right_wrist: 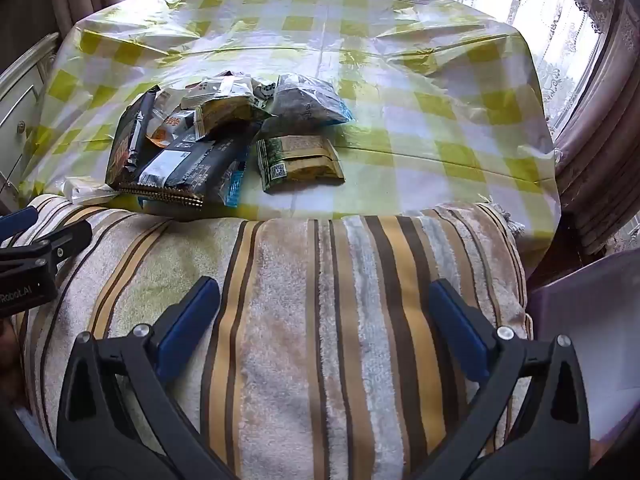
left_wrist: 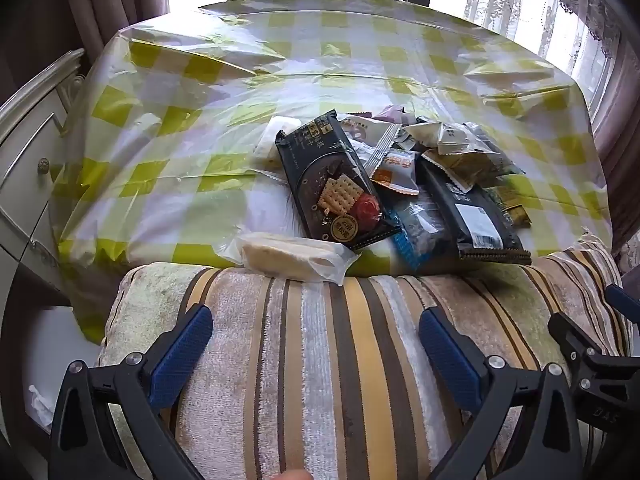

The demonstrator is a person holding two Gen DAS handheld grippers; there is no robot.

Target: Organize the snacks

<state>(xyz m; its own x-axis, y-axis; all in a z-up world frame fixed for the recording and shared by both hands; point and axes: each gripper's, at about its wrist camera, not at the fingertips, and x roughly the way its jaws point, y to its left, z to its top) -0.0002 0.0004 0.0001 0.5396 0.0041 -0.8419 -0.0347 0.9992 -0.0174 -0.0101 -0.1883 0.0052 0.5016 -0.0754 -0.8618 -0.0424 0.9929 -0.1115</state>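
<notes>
A heap of snack packets (left_wrist: pixel 400 168) lies on the table with the green-checked cloth (left_wrist: pixel 200 128). A black cracker pack (left_wrist: pixel 334 184) lies on top at the left, and a clear-wrapped pale cake (left_wrist: pixel 292 258) sits at the near edge. In the right wrist view the heap (right_wrist: pixel 208 132) is at the left, with a green-gold packet (right_wrist: pixel 298 158) beside it. My left gripper (left_wrist: pixel 316 332) is open and empty above a striped cushion (left_wrist: pixel 320 360). My right gripper (right_wrist: pixel 324 304) is open and empty above the same cushion (right_wrist: pixel 300 320).
A white cabinet with drawers (left_wrist: pixel 28 152) stands left of the table. Curtains and a bright window (right_wrist: pixel 580 60) lie behind and to the right. A pale purple bin (right_wrist: pixel 592 320) sits at the right of the cushion. The right gripper's body shows in the left wrist view (left_wrist: pixel 592 356).
</notes>
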